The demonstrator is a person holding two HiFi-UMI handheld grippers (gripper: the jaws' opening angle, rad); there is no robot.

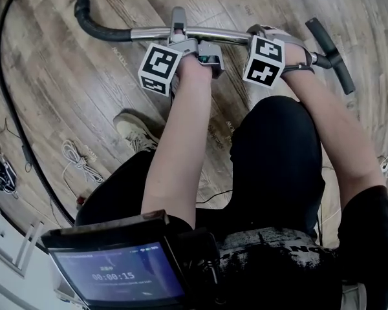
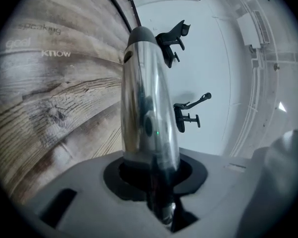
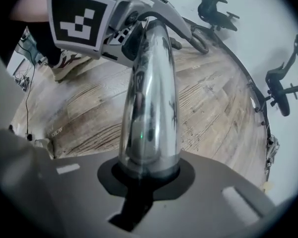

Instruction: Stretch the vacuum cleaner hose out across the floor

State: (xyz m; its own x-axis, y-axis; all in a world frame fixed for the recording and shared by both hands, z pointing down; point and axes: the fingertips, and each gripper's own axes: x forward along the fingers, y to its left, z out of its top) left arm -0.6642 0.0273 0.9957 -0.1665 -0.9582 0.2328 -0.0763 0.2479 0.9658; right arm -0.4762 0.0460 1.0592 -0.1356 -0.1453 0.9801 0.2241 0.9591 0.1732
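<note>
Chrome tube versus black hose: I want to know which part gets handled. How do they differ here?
The chrome tube is straight, shiny metal; the black hose is dull and curved. The left gripper and right gripper are both shut on the chrome tube; neither touches the black hose. They are joined end to end over the wooden floor.

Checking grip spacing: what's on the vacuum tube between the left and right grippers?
Nothing: only bare chrome tube runs between the left gripper and right gripper, both jaws closed on it. Head view and right gripper view show it.
</note>
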